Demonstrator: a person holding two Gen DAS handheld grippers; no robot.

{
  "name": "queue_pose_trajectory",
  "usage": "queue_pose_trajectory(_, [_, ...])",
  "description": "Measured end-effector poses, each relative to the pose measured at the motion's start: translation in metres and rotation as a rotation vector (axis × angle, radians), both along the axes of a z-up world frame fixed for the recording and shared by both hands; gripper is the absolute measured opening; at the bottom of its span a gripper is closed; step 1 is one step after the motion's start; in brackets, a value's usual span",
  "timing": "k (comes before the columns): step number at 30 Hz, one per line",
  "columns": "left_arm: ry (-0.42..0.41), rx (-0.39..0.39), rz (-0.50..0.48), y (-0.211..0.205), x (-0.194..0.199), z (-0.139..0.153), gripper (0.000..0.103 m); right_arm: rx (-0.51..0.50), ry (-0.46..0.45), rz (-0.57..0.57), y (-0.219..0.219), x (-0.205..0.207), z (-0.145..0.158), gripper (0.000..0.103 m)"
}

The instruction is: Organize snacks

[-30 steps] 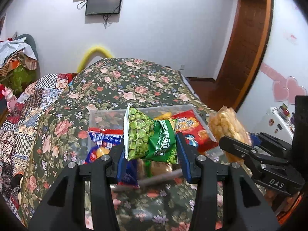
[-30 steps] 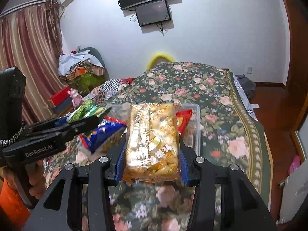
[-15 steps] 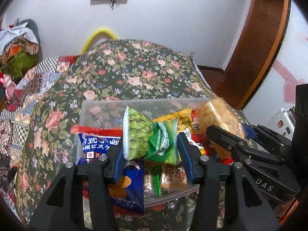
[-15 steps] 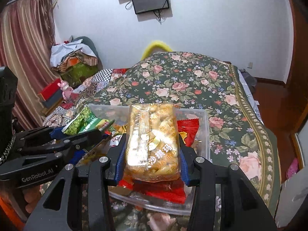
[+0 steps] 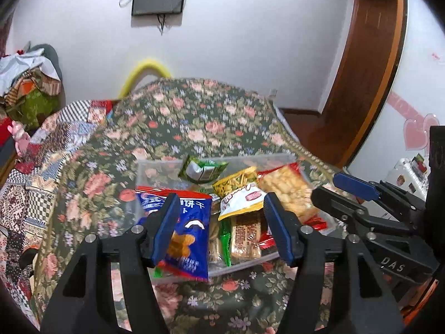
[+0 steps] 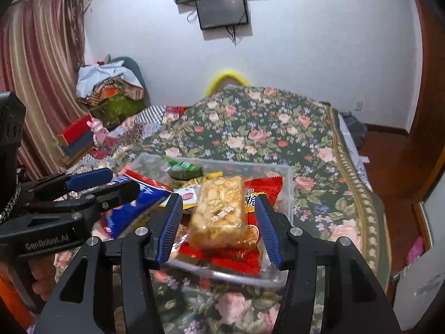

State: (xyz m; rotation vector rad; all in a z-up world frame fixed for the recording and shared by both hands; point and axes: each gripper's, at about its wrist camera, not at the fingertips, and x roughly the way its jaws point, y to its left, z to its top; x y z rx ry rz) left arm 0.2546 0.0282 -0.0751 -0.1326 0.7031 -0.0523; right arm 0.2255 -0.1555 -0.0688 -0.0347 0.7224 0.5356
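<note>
A floral bedspread [image 5: 194, 128] carries the clear bin [image 6: 287, 186] (already crowded with packets). Both grippers' jaws are opening, gripping nothing: the puffed-snack pack [image 6: 219, 211] lies between the right gripper [image 6: 219, 229] pads, the green pea packet [image 5: 201, 170] beyond the left gripper [image 5: 221, 229].

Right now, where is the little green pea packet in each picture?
Left wrist view: the green pea packet is at the clear box's far edge, above centre.
Right wrist view: the packet is at the box's far left.
Shared landmark: the blue biscuit bag.
</note>
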Motion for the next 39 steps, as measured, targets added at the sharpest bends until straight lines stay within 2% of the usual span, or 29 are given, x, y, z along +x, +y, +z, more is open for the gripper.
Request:
queue_pose_trajectory(8, [-0.189, 0.023, 0.013, 0.002, -0.068, 0.057, 0.063, 0.066, -0.129, -0.011, -0.016, -0.052, 0.054, 0.051])
queue_pose_trajectory(11, [-0.247, 0.015, 0.020, 0.004, -0.091, 0.074, 0.068, 0.098, -0.182, -0.025, -0.022, -0.073, 0.073, 0.063])
queue_pose_trajectory(17, [-0.380, 0.042, 0.022, -0.001, -0.142, 0.104, 0.082, 0.136, -0.274, -0.042, -0.030, -0.108, 0.100, 0.076])
queue_pose_trajectory(25, [-0.435, 0.049, 0.044, -0.001, -0.175, 0.114, 0.099, 0.115, -0.354, -0.070, -0.022, -0.135, 0.107, 0.103])
queue_pose_trajectory(39, [-0.433, 0.045, 0.042, -0.002, -0.193, 0.109, 0.103, 0.126, -0.355, -0.104, -0.025, -0.148, 0.103, 0.103])
